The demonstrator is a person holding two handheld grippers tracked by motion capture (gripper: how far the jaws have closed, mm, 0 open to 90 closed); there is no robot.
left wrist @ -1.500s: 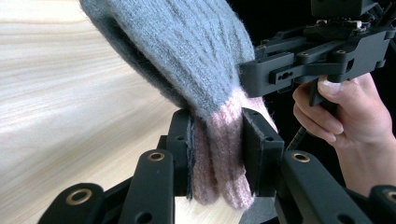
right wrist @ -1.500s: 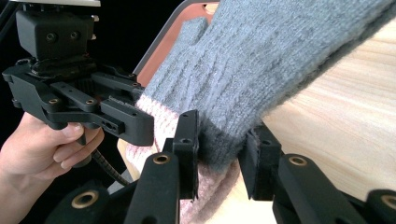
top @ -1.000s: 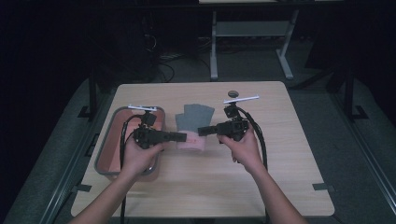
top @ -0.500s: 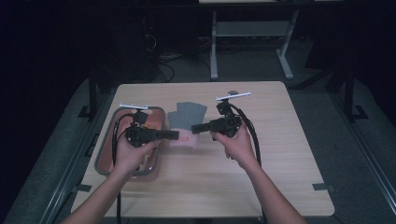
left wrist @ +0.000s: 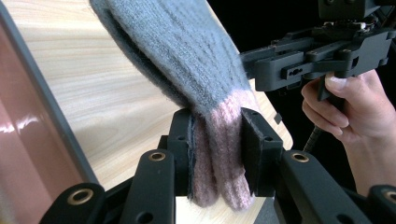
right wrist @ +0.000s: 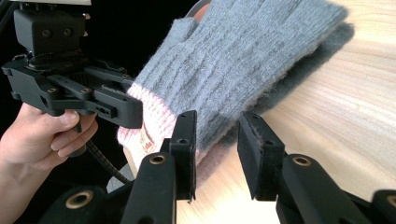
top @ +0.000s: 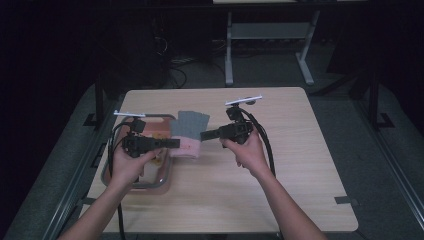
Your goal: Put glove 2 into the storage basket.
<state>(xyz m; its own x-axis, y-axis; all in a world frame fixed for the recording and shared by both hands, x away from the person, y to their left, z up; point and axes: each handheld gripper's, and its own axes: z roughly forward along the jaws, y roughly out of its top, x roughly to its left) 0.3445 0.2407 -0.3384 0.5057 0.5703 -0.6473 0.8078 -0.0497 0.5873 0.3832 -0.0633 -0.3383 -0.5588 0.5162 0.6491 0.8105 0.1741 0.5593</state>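
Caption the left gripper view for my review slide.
Left tool clamps the pink cuff of a grey glove above the wooden table.

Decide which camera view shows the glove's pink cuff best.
The left gripper view: the pink cuff sits close up, clamped between the left gripper jaws. The right gripper view shows part of it; the high view shows it small.

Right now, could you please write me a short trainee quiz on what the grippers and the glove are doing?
1. True or false: the left gripper is shut on the glove's pink cuff.
2. In the right gripper view, the right gripper is: A) open by the glove's edge, B) shut on the cuff, C) in the tray.
3. Fill in: the glove's main colour is ____.

Key: 1 true; 2 A; 3 grey.
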